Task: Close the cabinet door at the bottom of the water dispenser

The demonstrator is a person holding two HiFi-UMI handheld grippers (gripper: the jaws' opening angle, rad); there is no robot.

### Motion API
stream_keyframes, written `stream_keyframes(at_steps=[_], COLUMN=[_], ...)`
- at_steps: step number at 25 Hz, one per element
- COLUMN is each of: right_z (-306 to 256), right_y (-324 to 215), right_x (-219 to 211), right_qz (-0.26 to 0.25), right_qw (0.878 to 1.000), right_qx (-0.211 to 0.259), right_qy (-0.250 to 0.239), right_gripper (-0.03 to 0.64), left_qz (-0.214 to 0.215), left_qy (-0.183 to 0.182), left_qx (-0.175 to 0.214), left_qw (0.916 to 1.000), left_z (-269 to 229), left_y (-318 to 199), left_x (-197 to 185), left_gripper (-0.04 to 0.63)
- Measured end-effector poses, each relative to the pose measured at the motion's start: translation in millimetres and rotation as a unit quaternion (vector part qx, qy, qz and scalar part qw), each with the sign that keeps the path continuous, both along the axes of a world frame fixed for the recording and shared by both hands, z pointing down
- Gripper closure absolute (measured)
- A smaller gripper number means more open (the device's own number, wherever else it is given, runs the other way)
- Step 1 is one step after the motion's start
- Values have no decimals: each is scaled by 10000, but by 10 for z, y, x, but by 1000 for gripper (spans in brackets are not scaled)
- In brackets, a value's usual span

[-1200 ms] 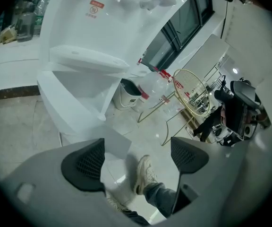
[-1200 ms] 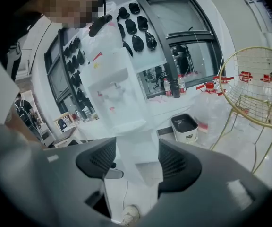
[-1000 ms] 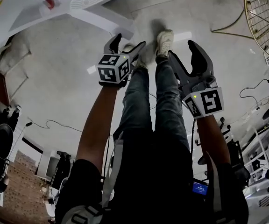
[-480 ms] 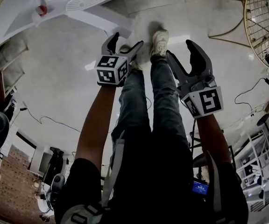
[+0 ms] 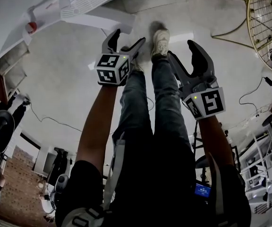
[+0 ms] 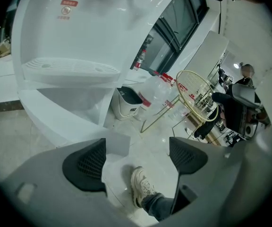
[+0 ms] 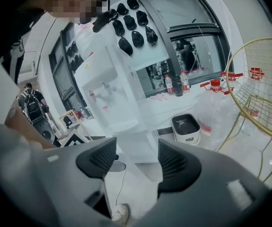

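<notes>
Cabinet door (image 6: 118,144): as best I can tell, it is the white panel standing out from the foot of the dispenser (image 6: 55,32). It sits below the drip tray (image 6: 70,67), with the grey hollow of the cabinet (image 6: 67,103) open behind it. In the head view all this lies at top left, ahead of the person's legs. Neither gripper touches the door; both are near it but apart. Step in hand, by my reckoning, is the approach. To do it well, get close and lower one gripper to door height. Lay a jaw flat on the door's outer face near the free edge, away from the hinge. Push in one steady arc until flush. No grip is needed, but mind a jaw getting caught between door and frame. Left gripper (image 5: 129,37): jaws spread wide and closing a little, nothing between them, only floor and a shoe (image 6: 140,188) beyond. Right gripper (image 5: 182,50): jaws parted less wide, empty, the dispenser seen past them.
</notes>
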State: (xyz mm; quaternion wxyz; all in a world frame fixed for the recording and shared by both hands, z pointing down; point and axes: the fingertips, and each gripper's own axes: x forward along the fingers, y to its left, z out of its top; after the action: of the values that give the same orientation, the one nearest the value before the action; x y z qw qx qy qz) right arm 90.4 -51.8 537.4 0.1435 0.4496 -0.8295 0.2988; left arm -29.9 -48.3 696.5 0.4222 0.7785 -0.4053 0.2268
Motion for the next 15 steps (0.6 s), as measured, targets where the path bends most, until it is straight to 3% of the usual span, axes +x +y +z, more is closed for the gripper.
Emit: stream_keyframes(at_steps=[15], right_z=[162], right_y=[-178], right_x=[227], right_qz=[82], right_qw=[9999], right_qx=[-118], right_qy=[-35], right_gripper=[345], left_qz=[105], left_qy=[-121], left_qx=[211], left_qw=[9996], left_z=[25], left_y=[-370], left_x=[190], left_gripper=[164])
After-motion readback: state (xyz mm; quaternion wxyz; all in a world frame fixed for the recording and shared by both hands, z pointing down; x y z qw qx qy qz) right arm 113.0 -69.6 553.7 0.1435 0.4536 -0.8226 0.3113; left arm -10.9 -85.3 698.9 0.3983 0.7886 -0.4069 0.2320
